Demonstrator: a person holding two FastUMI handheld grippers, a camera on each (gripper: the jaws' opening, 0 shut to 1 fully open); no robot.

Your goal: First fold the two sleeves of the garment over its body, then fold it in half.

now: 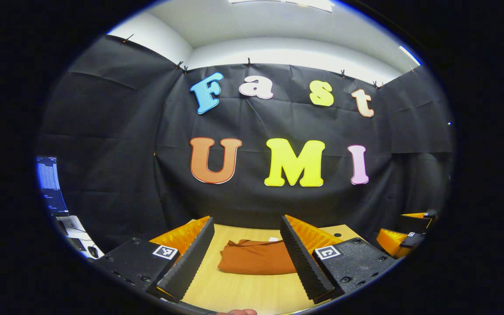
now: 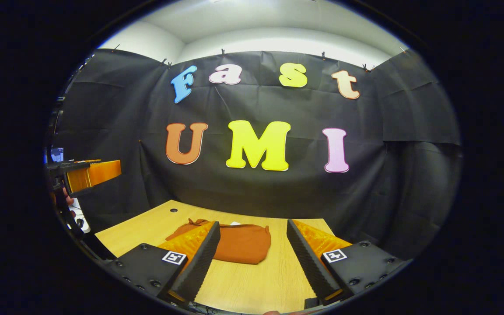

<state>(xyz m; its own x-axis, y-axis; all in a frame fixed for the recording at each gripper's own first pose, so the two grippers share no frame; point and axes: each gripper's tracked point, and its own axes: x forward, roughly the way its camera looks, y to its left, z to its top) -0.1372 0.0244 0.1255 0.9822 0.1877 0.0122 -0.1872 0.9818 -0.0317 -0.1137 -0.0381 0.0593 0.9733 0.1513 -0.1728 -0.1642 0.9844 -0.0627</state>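
On the wooden table (image 2: 252,280) lies the folded garment (image 2: 239,243); both hand-held grippers gape.

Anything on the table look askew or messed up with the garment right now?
Nothing stands out. The garment lies folded in a compact bundle on the table, apart from both grippers. The left gripper and right gripper hang open above it, holding nothing.

Your left gripper (image 1: 247,258) hangs above the desk's near edge, jaws spread wide and holding nothing, pointing level toward the far edge. Your right gripper (image 2: 252,258) hangs the same way, jaws wide apart and bare. In the right gripper view your left gripper sits at the left, raised, a hand (image 2: 66,199) behind it.
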